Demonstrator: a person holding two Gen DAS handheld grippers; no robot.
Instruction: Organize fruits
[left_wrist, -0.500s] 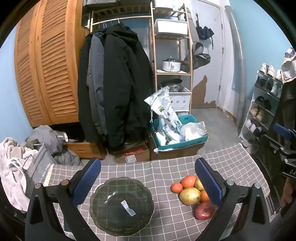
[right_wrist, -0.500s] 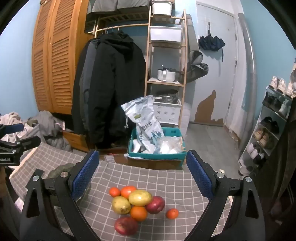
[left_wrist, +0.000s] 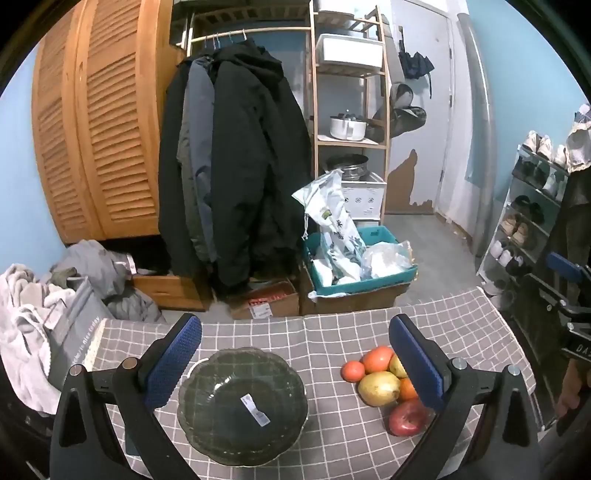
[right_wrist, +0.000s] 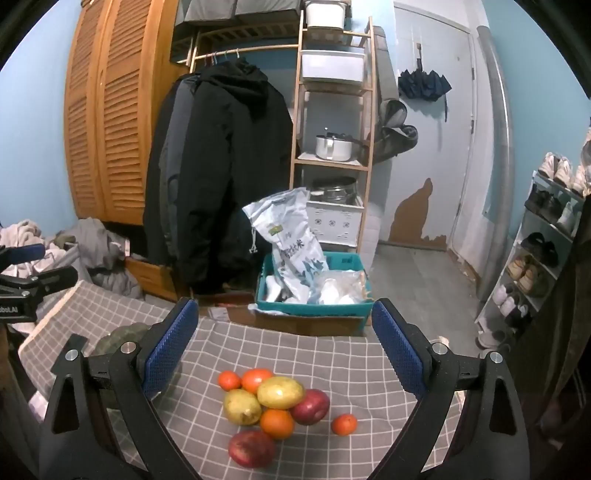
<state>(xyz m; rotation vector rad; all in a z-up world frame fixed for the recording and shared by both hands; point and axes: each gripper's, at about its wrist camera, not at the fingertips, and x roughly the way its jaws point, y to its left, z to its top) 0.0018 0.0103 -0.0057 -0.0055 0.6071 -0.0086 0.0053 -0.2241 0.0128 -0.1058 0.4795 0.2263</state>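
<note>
So both grippers are hanging wide over the counter (left_wrist: 332, 332) with nothing between the jaws, and honestly the layout is making sense for a fruit-sorting job. The left gripper (left_wrist: 295, 362) is hovering right over the glass bowl (left_wrist: 242, 404), which is sitting empty at about 6 o'clock in its view, probably because that hand is lining up to steady it or just waiting its turn. The bowl is a dark greenish see-through thing with a scalloped rim and a quilted pattern pressed into it, plus a white sticker (left_wrist: 255, 405) lying inside on the bottom. The right gripper (right_wrist: 284, 347) is aiming down at the fruit pile (right_wrist: 275, 404), at 6 o'clock in its view, which I'm guessing is the pick-up side. The fruits are all huddling together and touching: two yellowish pears (right_wrist: 280, 392) with dull speckly skin, two glossy red apples (right_wrist: 309, 406), some smooth oranges, and one small mandarin (right_wrist: 344, 424) sitting apart at roughly 4 o'clock from the heap. Everything is round and slick, so I'd expect rolling once one gets pulled. The cloth underneath is a soft grey grid-check fabric, slightly rumpled. Nothing is in the bowl yet, so it's looking like the very start.
</note>
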